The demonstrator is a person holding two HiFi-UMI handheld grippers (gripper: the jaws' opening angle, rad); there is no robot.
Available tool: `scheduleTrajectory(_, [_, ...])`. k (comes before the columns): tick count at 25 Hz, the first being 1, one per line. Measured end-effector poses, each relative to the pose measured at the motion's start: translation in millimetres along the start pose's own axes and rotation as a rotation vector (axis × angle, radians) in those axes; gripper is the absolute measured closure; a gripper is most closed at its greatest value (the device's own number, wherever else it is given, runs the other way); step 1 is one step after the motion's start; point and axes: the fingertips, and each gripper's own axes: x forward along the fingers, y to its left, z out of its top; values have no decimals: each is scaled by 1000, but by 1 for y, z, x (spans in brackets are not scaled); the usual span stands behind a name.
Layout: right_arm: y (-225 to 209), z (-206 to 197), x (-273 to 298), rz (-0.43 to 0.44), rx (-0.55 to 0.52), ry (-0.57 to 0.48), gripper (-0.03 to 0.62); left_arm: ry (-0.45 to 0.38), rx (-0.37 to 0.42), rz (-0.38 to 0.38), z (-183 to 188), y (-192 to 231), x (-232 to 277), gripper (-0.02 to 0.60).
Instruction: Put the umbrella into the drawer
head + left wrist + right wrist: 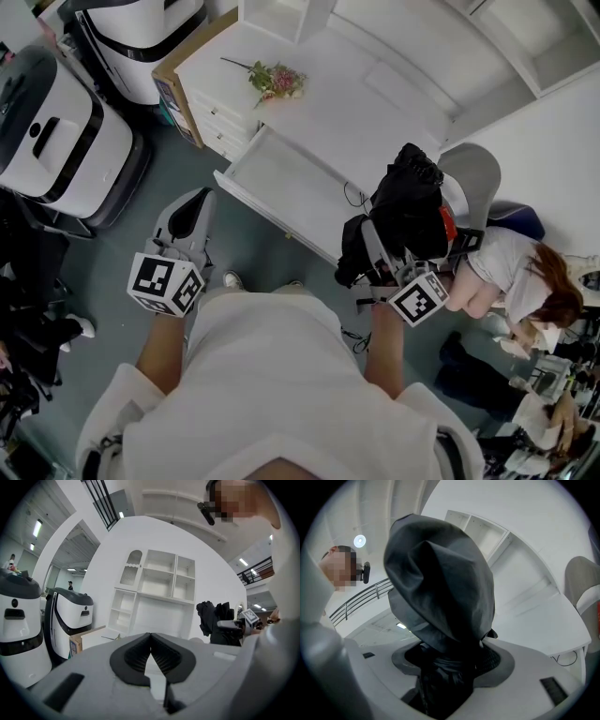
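- White desk (356,103) and grey floor (141,225) fill the room in front of my two tools.
- My right gripper (375,251) has the black umbrella (408,202) in its jaws. The jaws stand wide apart, and they press on the folded cloth from both sides.
- From the right gripper view, the umbrella (440,583) sits right between the jaws of that gripper (450,656). Its bunched dark top sticks out far past the tips.
- My left gripper (195,202) holds nothing. In the left gripper view its jaws (150,637) are closed, with the tips touching.
- An open drawer (281,183) sticks out of the desk, just ahead of both grippers and between them. It is a little past the left gripper's tip, and beside the umbrella on the left gripper's side.
- I see the umbrella held up in the air, not in the drawer.
- Pink flowers (275,80) lie on the desk, far ahead of the left gripper.
- A grey chair (473,173) stands just beyond the umbrella, on the outer side of the right gripper.
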Motion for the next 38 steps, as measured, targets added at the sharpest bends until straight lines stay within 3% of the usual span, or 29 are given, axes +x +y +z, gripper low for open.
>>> scheduleTrajectory(8, [-14, -10, 7, -43, -39, 83, 322, 6, -25, 10, -7, -4, 1, 568])
scheduleTrajectory(22, [-46, -42, 35, -70, -167, 242, 324, -4, -67, 133, -14, 10, -24, 568])
scheduleTrajectory(29, [-66, -65, 44, -88, -340, 360, 324, -1, -64, 173, -18, 10, -35, 568])
scheduleTrajectory(38, [-85, -96, 54, -54, -474, 498, 324, 9, -86, 232, -27, 2, -46, 568])
